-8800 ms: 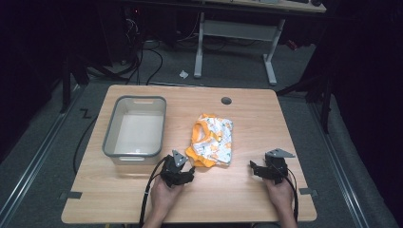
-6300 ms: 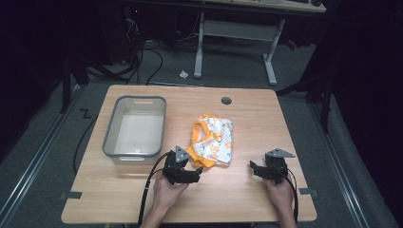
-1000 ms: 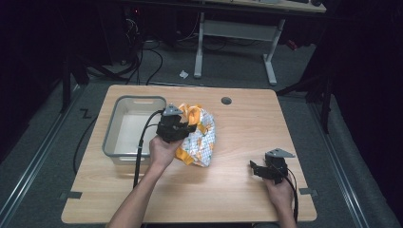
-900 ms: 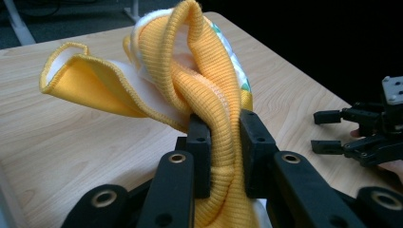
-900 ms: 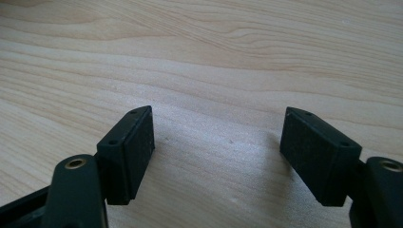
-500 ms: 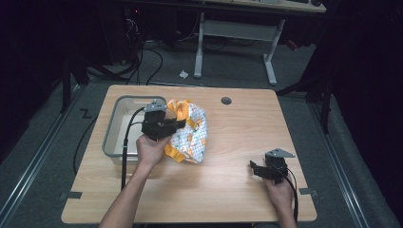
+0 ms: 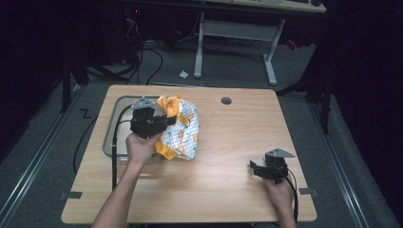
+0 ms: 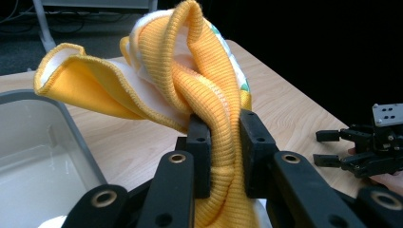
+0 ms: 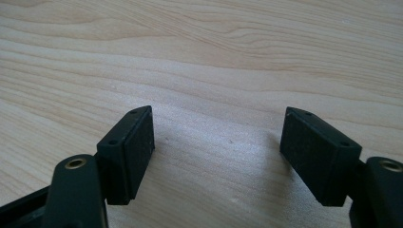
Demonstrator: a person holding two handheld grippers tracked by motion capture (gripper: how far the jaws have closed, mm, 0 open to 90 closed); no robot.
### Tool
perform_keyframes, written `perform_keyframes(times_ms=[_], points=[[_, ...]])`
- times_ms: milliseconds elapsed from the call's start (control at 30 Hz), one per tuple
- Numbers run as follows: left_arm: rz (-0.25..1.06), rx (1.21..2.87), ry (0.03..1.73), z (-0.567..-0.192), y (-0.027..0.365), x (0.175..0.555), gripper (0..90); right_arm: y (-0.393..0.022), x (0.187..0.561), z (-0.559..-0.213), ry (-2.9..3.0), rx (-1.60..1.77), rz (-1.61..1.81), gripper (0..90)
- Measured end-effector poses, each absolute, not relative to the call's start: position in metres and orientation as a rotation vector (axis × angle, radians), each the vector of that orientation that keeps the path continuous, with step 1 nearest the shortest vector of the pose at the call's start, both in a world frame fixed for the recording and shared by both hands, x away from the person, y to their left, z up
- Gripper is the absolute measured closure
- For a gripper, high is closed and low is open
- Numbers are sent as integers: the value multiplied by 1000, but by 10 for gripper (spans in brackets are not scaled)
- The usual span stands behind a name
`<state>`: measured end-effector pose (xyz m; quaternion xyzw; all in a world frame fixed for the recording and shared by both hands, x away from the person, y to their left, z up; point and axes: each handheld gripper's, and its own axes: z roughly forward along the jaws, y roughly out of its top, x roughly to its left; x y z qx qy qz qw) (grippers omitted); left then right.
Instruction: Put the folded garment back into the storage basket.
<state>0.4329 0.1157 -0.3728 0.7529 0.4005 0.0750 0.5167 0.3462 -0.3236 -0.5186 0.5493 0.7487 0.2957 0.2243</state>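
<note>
The left gripper (image 7: 164, 122) was clamped on a thick ribbed fold of one cloth (image 7: 183, 130), which hung lifted over the table (image 7: 228, 190), just beside the right wall of one bin (image 7: 110, 142). In the left gripper view the cloth (image 8: 199, 90) was soft knit fabric, orange with a stitched hem and a white inner side, and it was twisted between the two black pads (image 8: 198, 156). In the high view its outer face was white with small printed spots. The bin (image 8: 43, 156) was grey, translucent plastic, rectangular with rounded corners, and the cloth partly covered its right edge. The right gripper (image 7: 256, 169) rested near the right front corner of the table, well apart from the cloth; its jaws stood apart with nothing between them, over bare light wood. One round hole (image 7: 226, 100) was in the far part of the tabletop.
</note>
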Motion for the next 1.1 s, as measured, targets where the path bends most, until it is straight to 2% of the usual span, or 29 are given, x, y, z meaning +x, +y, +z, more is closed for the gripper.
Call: perform_keyframes(times_ms=[1100], points=[[268, 1775, 1054, -358, 174, 440, 769, -324, 346, -519, 2066, 1516, 816, 274]])
